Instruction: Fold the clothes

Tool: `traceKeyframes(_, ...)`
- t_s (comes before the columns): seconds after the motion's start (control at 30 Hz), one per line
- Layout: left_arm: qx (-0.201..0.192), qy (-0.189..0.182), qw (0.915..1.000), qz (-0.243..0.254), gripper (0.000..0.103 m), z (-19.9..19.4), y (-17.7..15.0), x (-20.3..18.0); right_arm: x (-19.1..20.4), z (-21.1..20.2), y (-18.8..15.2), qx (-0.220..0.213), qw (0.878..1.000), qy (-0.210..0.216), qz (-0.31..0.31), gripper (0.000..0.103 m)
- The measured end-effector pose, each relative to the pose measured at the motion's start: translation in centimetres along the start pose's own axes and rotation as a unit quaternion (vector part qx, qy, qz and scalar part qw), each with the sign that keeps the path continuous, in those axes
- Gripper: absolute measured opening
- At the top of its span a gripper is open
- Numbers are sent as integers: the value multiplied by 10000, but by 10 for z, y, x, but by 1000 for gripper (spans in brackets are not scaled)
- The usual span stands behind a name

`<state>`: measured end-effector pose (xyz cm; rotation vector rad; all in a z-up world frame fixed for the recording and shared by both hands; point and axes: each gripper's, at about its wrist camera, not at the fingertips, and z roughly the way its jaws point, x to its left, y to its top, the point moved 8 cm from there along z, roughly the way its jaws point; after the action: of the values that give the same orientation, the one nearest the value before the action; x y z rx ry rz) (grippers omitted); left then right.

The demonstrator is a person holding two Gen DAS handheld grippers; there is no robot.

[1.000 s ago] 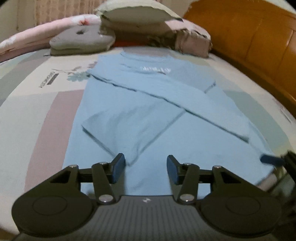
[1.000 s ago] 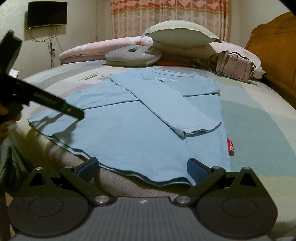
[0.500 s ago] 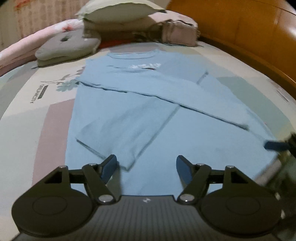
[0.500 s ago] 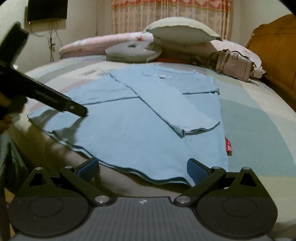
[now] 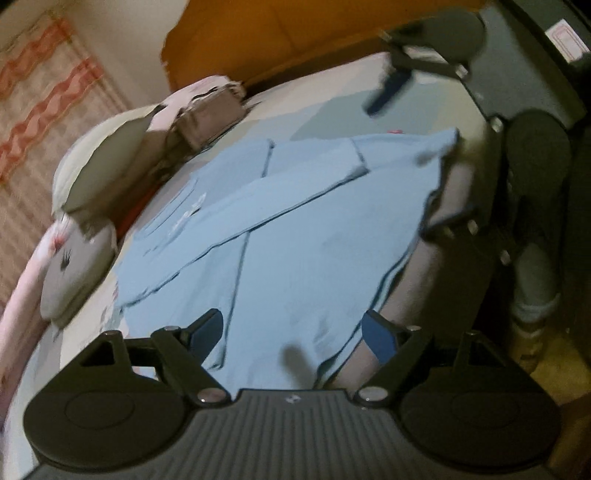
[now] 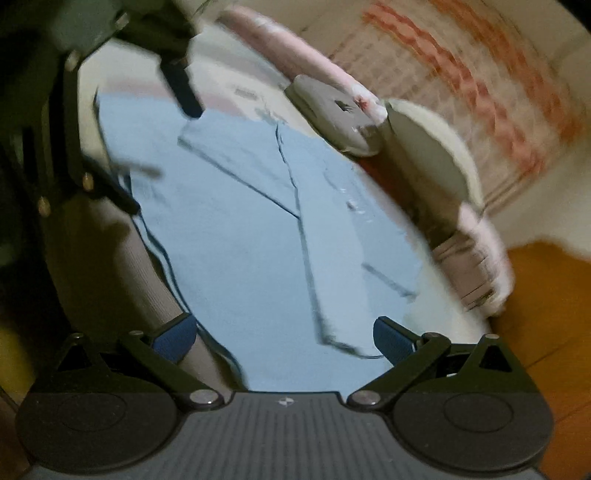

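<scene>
The bed carried everything, its patterned sheet running up to a wooden headboard and a striped curtain beyond it. Spread flat across the near half of that bed lay the light blue long-sleeved shirt, collar toward the pillows and hem hanging just over the mattress edge nearest me, which I judged was deliberate: laid that way, the hem was the first thing my claws could reach. Both sleeves were already crossed over the chest, so the width was taken care of and, as I read it, only the lengthwise fold remained. At the head of the bed sat a cream pillow, a grey cushion and a pale handbag, all well clear of the shirt. My left claw was rolled on its side with its blue pads parted and opening wider, the left hem corner lying between them but not pressed. My right claw was likewise spread wide, empty, the right hem corner and the cuff of a sleeve lying between its pads. I took the tilt of both as a way to slip one pad under the cloth.
</scene>
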<state>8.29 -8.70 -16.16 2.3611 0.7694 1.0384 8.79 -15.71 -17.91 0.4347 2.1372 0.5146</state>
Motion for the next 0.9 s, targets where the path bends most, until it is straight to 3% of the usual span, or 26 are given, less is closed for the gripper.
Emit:
traceKeyframes(0.07,-45,-66,9999,136,83,4,5,-7,1,-1,-5,126,9988,-201,-439,103)
traceKeyframes(0.27,-195,-145,9996,151,83,16,21,-13,-4,4,-12,199,9954,-623,-701,103)
traceKeyframes(0.4,-297,-133,9988,368,83,19,30,-23,-20,3,-6,3,9933,-1087,-399,103)
traceKeyframes(0.53,-226,266,9987,369,84,30,34,-19,-39,3,-5,-68,9940,-1087,-6,103)
traceKeyframes(0.73,10,739,9956,567,85,27,15,-6,-50,5,-15,-4,9942,-1019,355,103)
traceKeyframes(0.9,-63,601,9954,746,85,11,10,-9,-61,11,-22,78,9909,-1108,757,103)
